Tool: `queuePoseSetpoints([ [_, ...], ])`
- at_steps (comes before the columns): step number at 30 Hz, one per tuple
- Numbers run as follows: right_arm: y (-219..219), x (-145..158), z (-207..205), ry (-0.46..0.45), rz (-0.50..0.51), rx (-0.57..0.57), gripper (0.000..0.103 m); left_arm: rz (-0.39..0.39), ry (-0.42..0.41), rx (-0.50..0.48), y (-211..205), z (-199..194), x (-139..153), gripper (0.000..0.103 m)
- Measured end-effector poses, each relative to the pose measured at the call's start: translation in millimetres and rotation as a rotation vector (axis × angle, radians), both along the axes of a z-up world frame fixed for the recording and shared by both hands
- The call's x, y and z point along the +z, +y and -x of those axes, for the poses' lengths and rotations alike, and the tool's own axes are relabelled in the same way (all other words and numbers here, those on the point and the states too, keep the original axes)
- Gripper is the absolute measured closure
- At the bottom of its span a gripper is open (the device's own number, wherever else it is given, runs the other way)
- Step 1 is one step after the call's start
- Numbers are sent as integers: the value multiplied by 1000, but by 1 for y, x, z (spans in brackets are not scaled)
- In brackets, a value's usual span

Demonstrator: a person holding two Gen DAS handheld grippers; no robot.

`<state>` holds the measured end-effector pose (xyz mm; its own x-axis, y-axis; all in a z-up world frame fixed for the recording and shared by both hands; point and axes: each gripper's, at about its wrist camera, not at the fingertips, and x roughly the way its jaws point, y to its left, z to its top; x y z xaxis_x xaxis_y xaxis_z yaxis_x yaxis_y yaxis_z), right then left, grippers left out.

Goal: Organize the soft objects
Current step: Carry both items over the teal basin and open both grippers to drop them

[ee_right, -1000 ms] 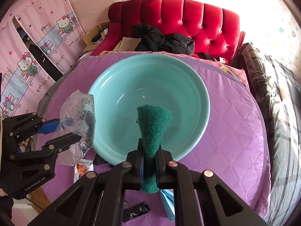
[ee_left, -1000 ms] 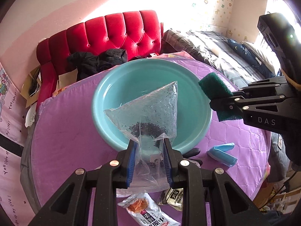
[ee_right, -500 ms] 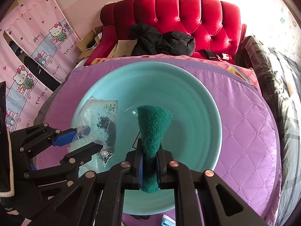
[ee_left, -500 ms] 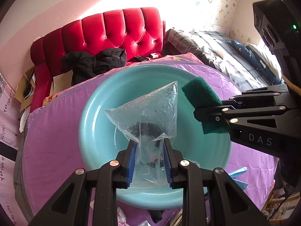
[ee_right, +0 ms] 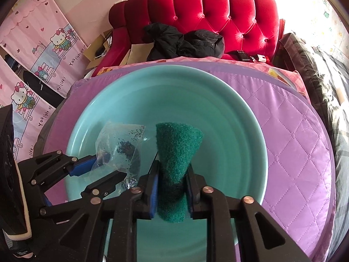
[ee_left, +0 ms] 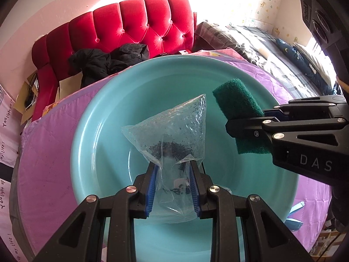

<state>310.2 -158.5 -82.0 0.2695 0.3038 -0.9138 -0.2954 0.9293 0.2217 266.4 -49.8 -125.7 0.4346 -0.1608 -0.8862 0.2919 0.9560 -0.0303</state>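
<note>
Left wrist view: the left gripper [ee_left: 173, 168] is clamping a clear bag [ee_left: 174, 135] of dark specks, now hanging over the middle of the teal basin [ee_left: 104, 113] rather than above its near rim as a second ago. The right gripper [ee_right: 172, 170] has just been widening its jaws; the green sponge [ee_right: 176, 148] is sitting between its pads, grip looser, also farther in over the basin.
</note>
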Motion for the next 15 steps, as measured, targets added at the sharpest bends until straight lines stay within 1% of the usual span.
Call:
queuePoseSetpoints([
  [1,0,1,0,-4,0,-1,56,-5,-4,-1,-1,0,1,73],
  [3,0,3,0,-7,4,-7,49,-14,-12,1,-1,0,1,66],
  [4,0,5,0,-11,6,-11,45,-23,-16,7,-1,0,2,54],
  [5,0,7,1,-17,9,-15,41,-37,-19,17,-1,0,2,35],
  [7,-2,10,1,-24,1,-22,22,-47,-20,35,1,-1,2,22],
  [8,-3,11,2,-27,-2,-27,19,-44,-25,42,3,0,4,17],
  [10,-4,14,3,-31,-3,-37,11,-52,-39,59,5,1,6,11],
  [11,-4,16,4,-34,-1,-41,8,-52,-44,64,6,1,7,7],
  [12,-5,17,5,-39,1,-44,3,-50,-49,68,7,2,8,4],
  [13,-5,19,7,-45,3,-47,0,-48,-54,72,8,4,9,0],
  [15,-6,22,11,-57,11,-50,0,-46,-68,79,9,8,13,0],
])
